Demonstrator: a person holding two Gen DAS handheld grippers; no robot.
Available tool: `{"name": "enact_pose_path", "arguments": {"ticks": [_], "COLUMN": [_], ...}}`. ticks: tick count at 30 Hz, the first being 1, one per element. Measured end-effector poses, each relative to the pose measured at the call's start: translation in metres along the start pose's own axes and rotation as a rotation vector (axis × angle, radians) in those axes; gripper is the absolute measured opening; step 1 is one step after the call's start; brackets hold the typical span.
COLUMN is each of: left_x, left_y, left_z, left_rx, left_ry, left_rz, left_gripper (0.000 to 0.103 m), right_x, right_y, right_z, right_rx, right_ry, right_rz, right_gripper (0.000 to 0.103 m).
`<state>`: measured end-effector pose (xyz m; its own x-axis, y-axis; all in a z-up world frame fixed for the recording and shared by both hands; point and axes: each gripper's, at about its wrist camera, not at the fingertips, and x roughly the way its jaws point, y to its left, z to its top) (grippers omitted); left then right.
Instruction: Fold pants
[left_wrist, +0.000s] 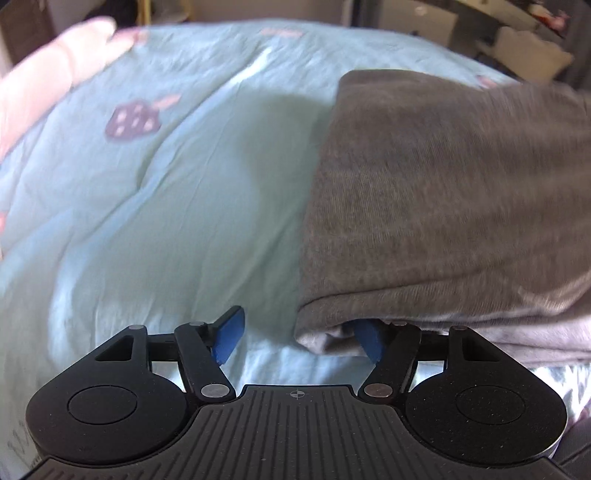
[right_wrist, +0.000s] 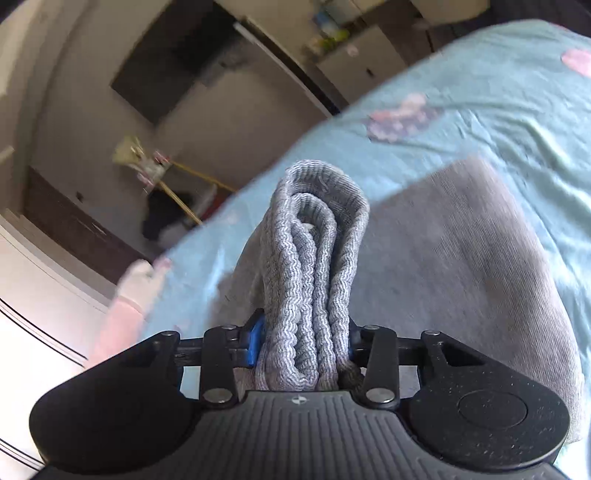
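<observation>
My right tongs (right_wrist: 303, 347) pinch the pants' (right_wrist: 461, 258) bunched waistband; my left tongs (left_wrist: 299, 341) gape wide at their corner.

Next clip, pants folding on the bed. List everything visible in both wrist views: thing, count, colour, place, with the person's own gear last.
pants: one, grey, lying folded on the bedspread; a bunched ribbed section stands up between the right jaws.
bedspread: one, pale blue with pink and purple prints, covering the bed under the pants.
pillow: one, pale pink, at the far left edge of the bed in the left wrist view.
cabinets: cream, count unclear, against the far wall.
broom: one, yellow handle, leaning by the wall; blurred.
left gripper: black with blue pads, jaws open, one pad tucked under the pants' edge.
right gripper: black with blue pads, jaws clamped on the bunched pants.
</observation>
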<state>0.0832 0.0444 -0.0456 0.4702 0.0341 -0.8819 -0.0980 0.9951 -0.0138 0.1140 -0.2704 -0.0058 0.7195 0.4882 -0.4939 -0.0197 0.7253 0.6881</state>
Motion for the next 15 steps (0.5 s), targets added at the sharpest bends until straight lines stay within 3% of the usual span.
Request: {"name": "enact_pose_path", "arguments": {"ticks": [4, 8, 10, 14, 15], "left_x": [-0.002, -0.002, -0.005, -0.014, -0.016], "left_y": [-0.018, -0.020, -0.017, -0.017, -0.018], "left_z": [-0.002, -0.004, -0.006, -0.006, -0.006], "left_rx": [0.079, 0.048, 0.027, 0.033, 0.033], "left_ry": [-0.012, -0.030, -0.058, -0.113, -0.126], "left_rz": [0.024, 0.040, 0.030, -0.003, -0.006], "left_gripper": [0.074, 0.074, 0.069, 0.047, 0.047], "right_x": [-0.022, -0.040, -0.045, -0.044, -0.042], "right_y": [0.006, 0.003, 0.002, -0.004, -0.008], "right_z": [0.015, 0.021, 0.021, 0.019, 0.018], "right_rx": [0.021, 0.023, 0.017, -0.002, -0.006], "right_ry": [-0.050, -0.084, -0.092, -0.085, -0.084], "right_rz": [0.009, 0.003, -0.004, -0.044, -0.060], "right_gripper": [0.038, 0.038, 0.038, 0.038, 0.038]}}
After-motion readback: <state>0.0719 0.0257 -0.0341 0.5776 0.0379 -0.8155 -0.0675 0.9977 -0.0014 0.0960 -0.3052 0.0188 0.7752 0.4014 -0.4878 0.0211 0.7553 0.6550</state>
